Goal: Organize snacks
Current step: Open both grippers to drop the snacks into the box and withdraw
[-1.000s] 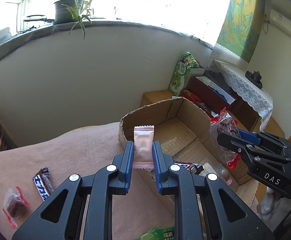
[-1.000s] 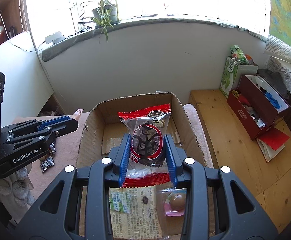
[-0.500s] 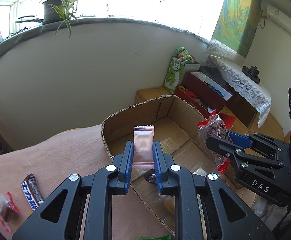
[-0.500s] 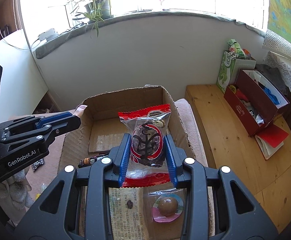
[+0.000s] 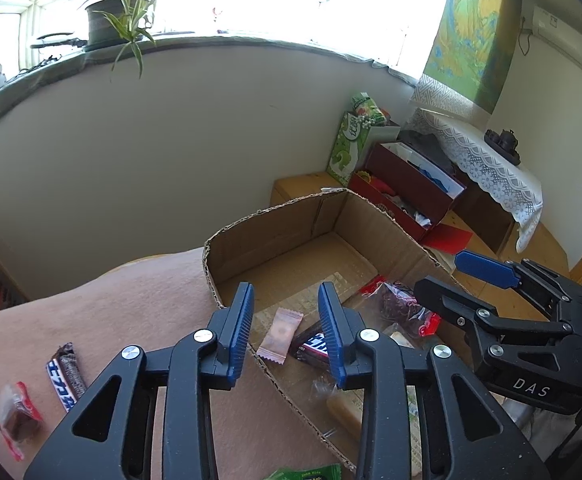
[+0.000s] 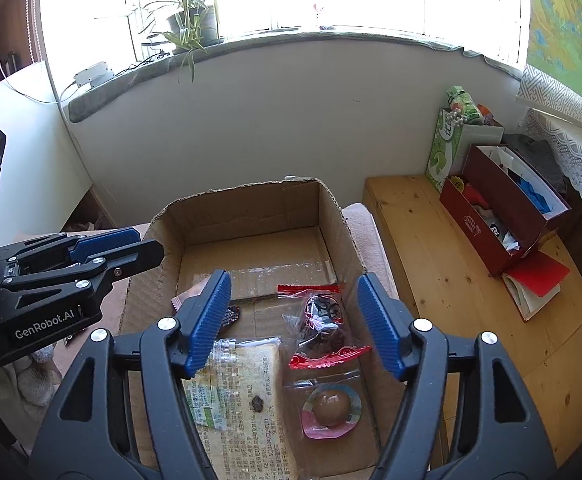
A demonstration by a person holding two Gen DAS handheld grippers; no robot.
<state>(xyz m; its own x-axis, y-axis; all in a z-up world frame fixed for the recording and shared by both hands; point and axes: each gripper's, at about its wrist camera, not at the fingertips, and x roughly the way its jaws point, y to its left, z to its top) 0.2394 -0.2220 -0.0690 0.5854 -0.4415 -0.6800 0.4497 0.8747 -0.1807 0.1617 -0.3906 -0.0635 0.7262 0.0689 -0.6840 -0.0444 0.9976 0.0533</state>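
Note:
An open cardboard box [image 5: 275,224] [image 6: 247,204] sits on a pink cloth. Both grippers hover over it, open and empty. Below my left gripper [image 5: 287,308] a pink candy packet [image 5: 279,336] lies on the box floor beside a dark chocolate bar [image 5: 311,347]. Below my right gripper [image 6: 295,308] lies a red-edged clear snack packet [image 6: 323,328], also in the left wrist view [image 5: 401,306]. The box also holds a bread packet [image 6: 243,404] and a wrapped egg [image 6: 331,408].
On the cloth [image 5: 131,300] left of the box lie a blue-and-white bar [image 5: 65,376] and a red-wrapped sweet [image 5: 17,416]; a green packet [image 5: 307,472] sits at the bottom edge. A wooden bench [image 6: 443,256] with a dark red box [image 6: 503,208] stands on the right.
Both grippers opened. The pink candy dropped from the left gripper into the box, and the red-edged packet dropped from the right gripper onto the box floor.

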